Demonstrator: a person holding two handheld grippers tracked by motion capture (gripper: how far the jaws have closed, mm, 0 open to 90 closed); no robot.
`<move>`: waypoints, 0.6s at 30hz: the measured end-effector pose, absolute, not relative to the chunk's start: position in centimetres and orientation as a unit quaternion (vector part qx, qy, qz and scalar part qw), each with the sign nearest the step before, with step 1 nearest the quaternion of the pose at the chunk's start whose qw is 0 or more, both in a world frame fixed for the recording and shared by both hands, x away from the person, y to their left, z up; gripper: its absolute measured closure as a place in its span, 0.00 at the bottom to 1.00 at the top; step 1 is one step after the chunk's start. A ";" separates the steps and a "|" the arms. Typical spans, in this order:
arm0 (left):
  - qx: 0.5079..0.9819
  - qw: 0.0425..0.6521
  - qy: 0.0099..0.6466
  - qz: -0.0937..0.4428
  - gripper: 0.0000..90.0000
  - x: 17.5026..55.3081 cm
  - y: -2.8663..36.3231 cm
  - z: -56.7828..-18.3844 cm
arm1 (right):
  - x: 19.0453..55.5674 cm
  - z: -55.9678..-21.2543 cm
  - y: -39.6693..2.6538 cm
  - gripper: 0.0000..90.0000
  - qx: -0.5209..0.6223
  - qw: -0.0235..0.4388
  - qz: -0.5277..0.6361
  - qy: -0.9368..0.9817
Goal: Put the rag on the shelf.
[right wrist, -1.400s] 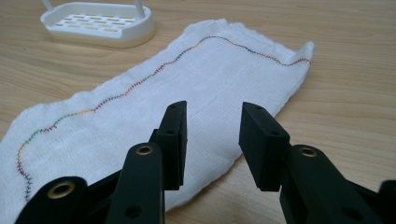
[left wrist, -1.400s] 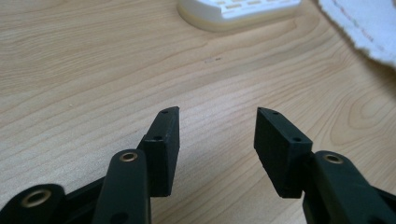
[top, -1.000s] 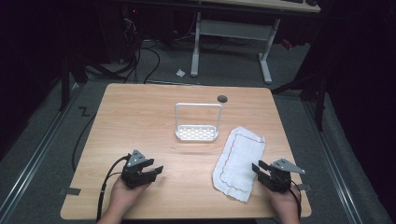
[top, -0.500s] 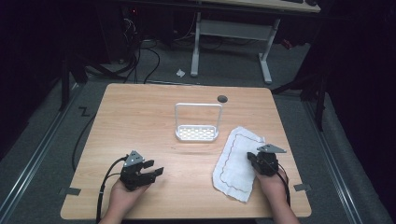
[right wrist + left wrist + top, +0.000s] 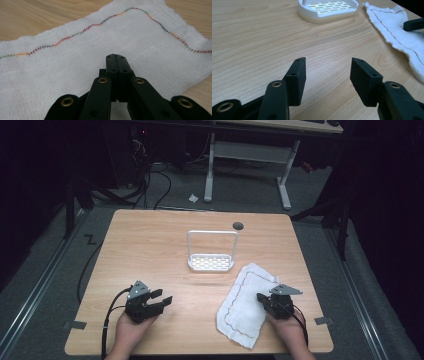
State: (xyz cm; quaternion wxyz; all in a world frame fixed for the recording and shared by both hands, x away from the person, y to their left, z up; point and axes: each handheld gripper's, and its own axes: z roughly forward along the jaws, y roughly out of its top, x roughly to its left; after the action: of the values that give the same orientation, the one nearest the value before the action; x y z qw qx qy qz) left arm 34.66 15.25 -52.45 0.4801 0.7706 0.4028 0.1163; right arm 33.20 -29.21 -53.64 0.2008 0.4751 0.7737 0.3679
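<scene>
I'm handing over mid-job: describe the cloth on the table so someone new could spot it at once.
Start at the wooden table and go to its near right corner. There the white cloth lies flat and slightly crumpled, beside the right gripper. Unlike the rigid white slotted tray behind it, it is soft gauze with a multicoloured stitched line running just inside its edge.

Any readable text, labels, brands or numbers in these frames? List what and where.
None readable. The white cloth carries only multicoloured stitching, no letters. The white slotted tray, the wooden table and both grippers show no print or markings.
</scene>
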 end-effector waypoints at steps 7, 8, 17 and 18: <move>0.781 0.475 0.391 0.109 0.53 34.5 14.1 -52.6 | 32.5 -53.6 -27.8 1.00 0.454 0.188 0.371 0.788; 0.785 0.472 0.386 0.112 0.53 34.4 13.8 -52.6 | 32.5 -53.6 -27.6 1.00 0.449 0.187 0.371 0.791; 0.797 0.461 0.372 0.119 0.53 34.0 12.5 -52.7 | 31.6 -53.6 -25.1 1.00 0.406 0.171 0.373 0.816; 0.796 0.463 0.372 0.118 0.53 34.0 12.4 -52.7 | 31.5 -53.6 -24.7 1.00 0.397 0.171 0.373 0.821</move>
State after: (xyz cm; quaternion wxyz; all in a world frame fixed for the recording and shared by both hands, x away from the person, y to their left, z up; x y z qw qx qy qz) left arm 34.00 12.43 -52.72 0.4629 0.7957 0.3722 0.1183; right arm 31.52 -24.68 -53.57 0.1711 0.3971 0.8211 0.3726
